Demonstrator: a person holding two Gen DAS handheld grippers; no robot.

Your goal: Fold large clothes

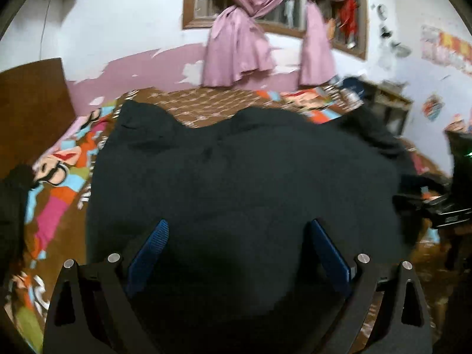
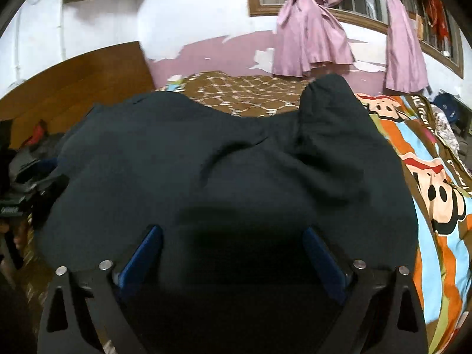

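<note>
A large dark garment (image 1: 242,171) lies spread on the bed and fills the middle of both views (image 2: 230,171). My left gripper (image 1: 239,230) is open, its blue fingers (image 1: 153,244) wide apart just above the garment's near part. My right gripper (image 2: 233,236) is open too, with blue fingers (image 2: 147,247) spread over the garment's near edge. Neither holds cloth. A bunched fold or sleeve (image 2: 327,109) rises at the far right of the garment in the right wrist view. The other gripper (image 1: 442,206) shows at the right edge of the left wrist view.
The bed has a colourful cartoon bedsheet (image 2: 436,183) and a brown patterned cover (image 1: 224,103). A wooden headboard (image 2: 73,85) stands at the left. Pink curtains (image 1: 239,50) hang at a window on the far wall. A pile of clothes (image 2: 26,159) lies at the left.
</note>
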